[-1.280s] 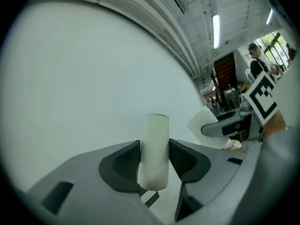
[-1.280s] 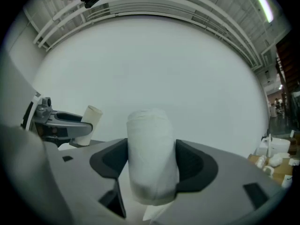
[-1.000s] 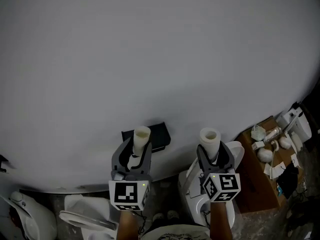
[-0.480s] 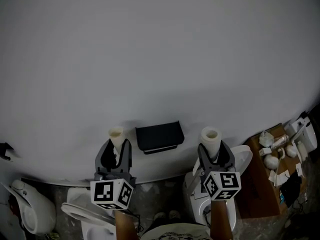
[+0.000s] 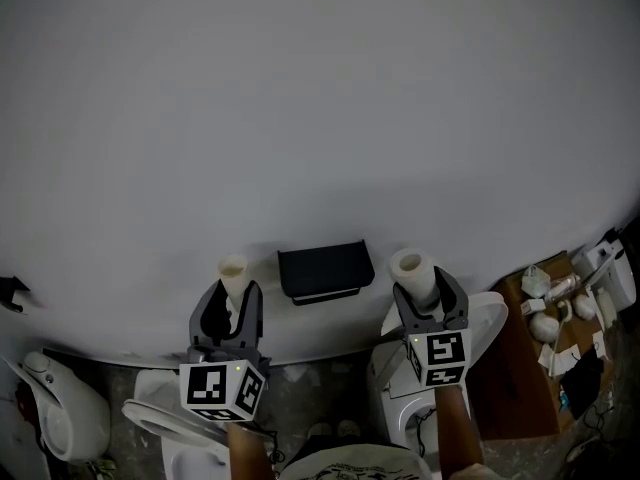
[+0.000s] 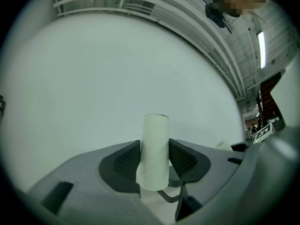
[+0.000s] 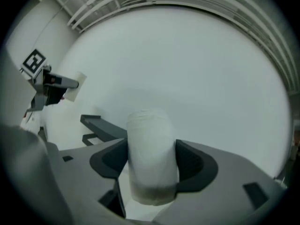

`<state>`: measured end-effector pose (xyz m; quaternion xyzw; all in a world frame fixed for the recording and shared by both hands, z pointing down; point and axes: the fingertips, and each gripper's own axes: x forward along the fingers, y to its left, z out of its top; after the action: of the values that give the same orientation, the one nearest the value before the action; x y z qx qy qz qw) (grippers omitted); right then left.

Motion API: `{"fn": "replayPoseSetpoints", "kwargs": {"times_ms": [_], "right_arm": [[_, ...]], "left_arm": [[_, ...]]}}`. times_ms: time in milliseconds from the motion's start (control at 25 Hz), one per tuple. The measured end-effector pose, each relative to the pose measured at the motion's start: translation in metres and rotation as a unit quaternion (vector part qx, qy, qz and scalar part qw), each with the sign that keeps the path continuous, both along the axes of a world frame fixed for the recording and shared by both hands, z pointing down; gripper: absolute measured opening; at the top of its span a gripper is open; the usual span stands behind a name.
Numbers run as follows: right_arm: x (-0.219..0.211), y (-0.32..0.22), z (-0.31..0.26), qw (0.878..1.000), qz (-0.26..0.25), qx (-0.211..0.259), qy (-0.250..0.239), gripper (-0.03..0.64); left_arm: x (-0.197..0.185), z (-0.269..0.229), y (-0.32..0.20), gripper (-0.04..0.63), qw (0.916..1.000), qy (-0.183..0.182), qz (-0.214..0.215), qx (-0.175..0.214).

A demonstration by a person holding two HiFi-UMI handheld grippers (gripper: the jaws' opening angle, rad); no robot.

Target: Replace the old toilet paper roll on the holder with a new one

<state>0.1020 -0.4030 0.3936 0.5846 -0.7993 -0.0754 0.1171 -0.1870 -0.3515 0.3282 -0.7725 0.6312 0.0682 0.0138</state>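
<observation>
A black toilet paper holder (image 5: 325, 271) hangs on the white wall, with no roll on it. My left gripper (image 5: 232, 303) is to its left, shut on a bare cardboard tube (image 5: 232, 271) that stands upright between the jaws; the left gripper view shows the tube (image 6: 154, 151) pinched at its lower half by the left gripper (image 6: 154, 157). My right gripper (image 5: 430, 293) is to the holder's right, shut on a full white roll (image 5: 412, 267). In the right gripper view the roll (image 7: 152, 156) fills the right gripper (image 7: 151, 162), with the holder (image 7: 101, 126) to the left.
White toilets stand on the floor below: one at far left (image 5: 55, 418), one under the left gripper (image 5: 165, 433), one under the right gripper (image 5: 480, 328). A brown board (image 5: 520, 368) with small fittings lies at the right. The white wall (image 5: 320, 118) fills the upper view.
My left gripper has carried the cardboard tube leftward, away from the front of the holder. The right gripper with the full roll has rolled a little and come closer to the holder.
</observation>
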Motion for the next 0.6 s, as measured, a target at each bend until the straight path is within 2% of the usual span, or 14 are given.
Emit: {"fn": "replayPoseSetpoints", "kwargs": {"times_ms": [160,360,440,600], "right_arm": [[-0.008,-0.003,0.016,0.994,-0.042,-0.009,0.098,0.299],[-0.009,-0.01,0.037,0.973,-0.078,-0.016,0.217,0.299],[-0.01,-0.014,0.047,0.956,-0.097,-0.017,0.276,0.299],[-0.016,-0.019,0.068,0.901,-0.131,-0.007,0.413,0.299]], "left_arm": [[-0.009,0.003,0.006,0.189,0.9999,-0.001,-0.01,-0.002],[-0.02,0.005,0.01,0.189,0.9998,-0.003,-0.019,-0.004],[-0.021,0.005,0.011,0.189,0.9998,-0.003,-0.021,-0.006],[-0.022,0.008,0.01,0.189,0.9997,-0.005,-0.022,-0.01]]}}
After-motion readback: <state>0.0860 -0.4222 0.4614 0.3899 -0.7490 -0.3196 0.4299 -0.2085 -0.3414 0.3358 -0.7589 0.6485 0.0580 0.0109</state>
